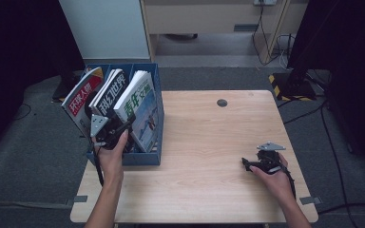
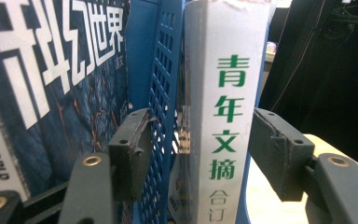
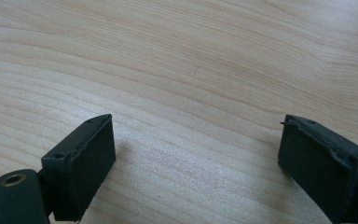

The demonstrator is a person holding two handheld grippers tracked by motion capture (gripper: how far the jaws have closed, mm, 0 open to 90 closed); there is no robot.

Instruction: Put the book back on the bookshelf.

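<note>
High view, and the biggest thing here is the table [image 1: 209, 156], a pale wood-grain top with squared corners and a small dark round hole [image 1: 222, 102] near its far edge. On its left end stands the blue file rack [image 1: 156, 90], rigid plastic with perforated walls, split into 3 compartments, each holding 1 glossy magazine leaning back. From left: a red-covered magazine [image 1: 80, 97], a dark-covered magazine [image 1: 108, 90], then the white-spined magazine [image 1: 140, 102] with green characters, in the right-hand compartment, nearest the bare tabletop.

The left gripper [image 1: 119, 129] is up against the rack's front. From the left gripper view its jaws are spread wide and released, straddling the white spine [image 2: 221, 116]: the right pad sits just beside the spine, not visibly pressing, while the left pad [image 2: 129, 147] lies on the far side of the slotted blue divider [image 2: 161, 116], so that divider stands between pad and magazine. The dark cover [image 2: 51, 79] fills the space further left.

The right gripper [image 1: 249, 164] rests low over the bare wood, well apart from the rack. In the right gripper view its matte black, blocky pads [image 3: 81, 163] are wide apart, holding nothing, close over the grain.
</note>
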